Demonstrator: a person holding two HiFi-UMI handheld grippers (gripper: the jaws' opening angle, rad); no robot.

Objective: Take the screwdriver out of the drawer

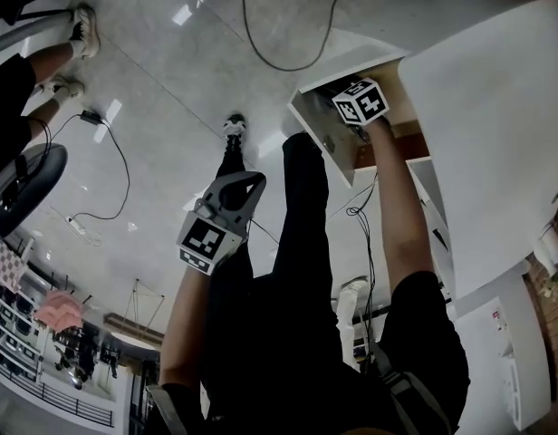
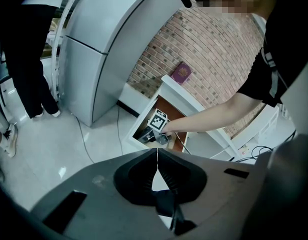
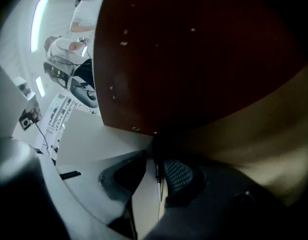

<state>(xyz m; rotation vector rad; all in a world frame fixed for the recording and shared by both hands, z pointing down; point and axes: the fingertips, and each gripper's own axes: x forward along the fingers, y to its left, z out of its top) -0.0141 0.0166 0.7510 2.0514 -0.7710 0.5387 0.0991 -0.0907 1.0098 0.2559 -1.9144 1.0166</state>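
The right gripper point(image 3: 155, 157) is sitting in the drawer point(image 3: 194, 59), close by its wall, loose around the screwdriver point(image 3: 157, 174). The left gripper point(image 2: 157, 151) is hanging clenched over open floor point(image 2: 39, 149).

Black clothing point(image 1: 293, 270), grey left tool point(image 2: 157, 156)

Head view: even overhead lighting, with lamp glare in bright patches on the glossy floor point(image 1: 184, 12) and strong wide-angle bending at all edges. Left gripper view: bright, sharp at centre, dark at the corners. Right gripper view: dim and soft-focused inside the drawer point(image 3: 194, 59), with an overexposed light strip point(image 3: 39, 21) upper left.
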